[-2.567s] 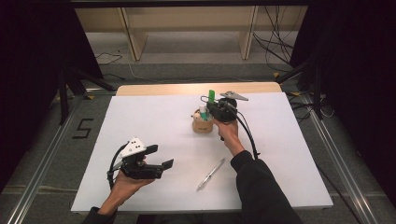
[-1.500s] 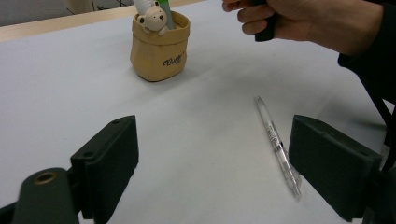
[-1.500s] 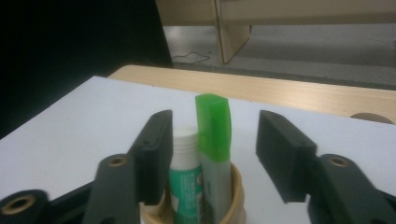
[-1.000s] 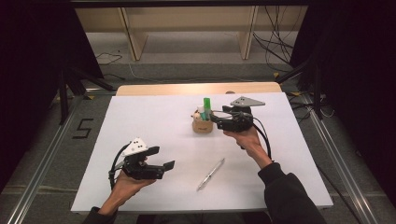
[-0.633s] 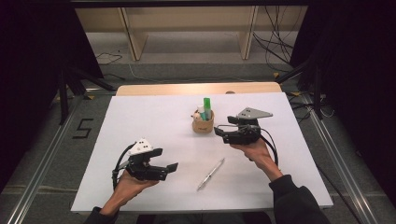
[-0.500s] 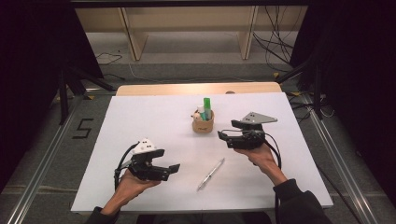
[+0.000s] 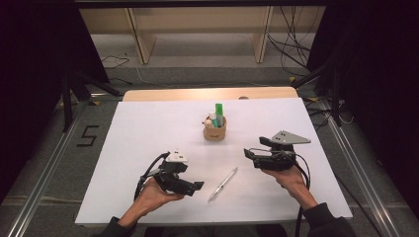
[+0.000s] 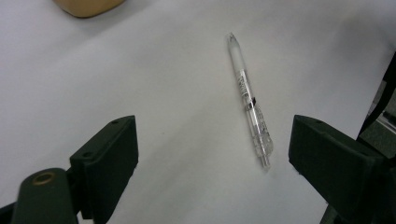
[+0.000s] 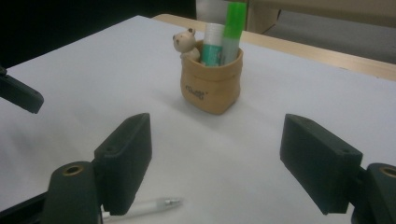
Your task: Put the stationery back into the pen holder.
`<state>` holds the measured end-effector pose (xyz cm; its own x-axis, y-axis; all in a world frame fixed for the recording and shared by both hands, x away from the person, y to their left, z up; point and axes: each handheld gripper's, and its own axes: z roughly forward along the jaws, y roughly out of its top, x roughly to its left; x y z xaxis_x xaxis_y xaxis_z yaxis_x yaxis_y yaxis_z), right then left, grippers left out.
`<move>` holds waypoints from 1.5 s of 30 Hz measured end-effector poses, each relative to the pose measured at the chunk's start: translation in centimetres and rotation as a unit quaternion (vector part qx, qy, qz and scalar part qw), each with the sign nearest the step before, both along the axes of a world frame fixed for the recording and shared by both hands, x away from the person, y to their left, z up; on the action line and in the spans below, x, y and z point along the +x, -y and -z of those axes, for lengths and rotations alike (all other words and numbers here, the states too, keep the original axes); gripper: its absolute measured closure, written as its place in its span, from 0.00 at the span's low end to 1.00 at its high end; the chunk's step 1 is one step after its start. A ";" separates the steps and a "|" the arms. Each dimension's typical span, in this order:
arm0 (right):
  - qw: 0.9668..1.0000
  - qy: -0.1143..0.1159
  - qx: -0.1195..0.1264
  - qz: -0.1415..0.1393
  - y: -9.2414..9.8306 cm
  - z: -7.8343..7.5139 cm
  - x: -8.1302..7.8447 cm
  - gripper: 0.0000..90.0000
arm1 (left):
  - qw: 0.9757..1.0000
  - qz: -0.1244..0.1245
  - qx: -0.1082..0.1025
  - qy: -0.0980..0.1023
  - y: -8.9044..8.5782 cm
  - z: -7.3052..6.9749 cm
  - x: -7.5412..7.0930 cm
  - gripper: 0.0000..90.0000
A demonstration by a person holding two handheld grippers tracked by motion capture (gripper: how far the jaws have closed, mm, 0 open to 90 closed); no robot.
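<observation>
The slim clear-and-white plastic pen (image 8: 248, 100) lies flat on the white paper-covered table (image 7: 148, 128), loose and untouched. In the left gripper view it sits ahead of the black jaws and nearer the right-hand one than the left, its length running roughly away from them. The left gripper (image 7: 195, 186) is spread wide and holds nothing — a stance that suits a reach for the pen, since a thin thing lying flat wants the jaws lowered either side of its barrel.

The right gripper (image 7: 248, 154) is also wide and empty; its jaws have just been opening, with nothing between them. Beyond its fingers (image 9: 126, 161) and well apart from them stands the small tan pouch-shaped holder (image 9: 211, 83), upright, with a green marker (image 9: 231, 28), a white-and-teal stick (image 9: 212, 44) and a little bear figure (image 9: 185, 43) poking out of its top. The stubby holder keeps these tall items standing. The pen's tip shows just below the right gripper's left jaw — it lies between the two hands, likely the next item for the holder.
</observation>
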<state>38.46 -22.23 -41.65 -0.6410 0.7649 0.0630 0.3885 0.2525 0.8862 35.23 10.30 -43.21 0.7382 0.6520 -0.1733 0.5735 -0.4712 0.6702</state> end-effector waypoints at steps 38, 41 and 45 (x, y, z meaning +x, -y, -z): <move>1.000 -0.013 0.014 0.005 1.2 1.1 -3.9 0.26 | 0.992 0.045 0.107 -0.051 7.7 2.6 0.8 0.36; 1.000 -0.014 0.011 0.002 1.1 1.2 -3.9 0.26 | 0.990 0.050 0.120 -0.054 7.9 2.6 0.8 0.40; 1.000 -0.015 0.011 0.001 1.1 1.2 -3.9 0.26 | 0.989 0.053 0.122 -0.058 8.1 2.6 0.8 0.47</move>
<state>34.53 -23.29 -42.90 -0.6368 0.7647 0.0989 0.4149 0.2316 0.8799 36.06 2.24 -45.81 0.7886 0.6053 -0.1084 0.5791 -0.6718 0.4618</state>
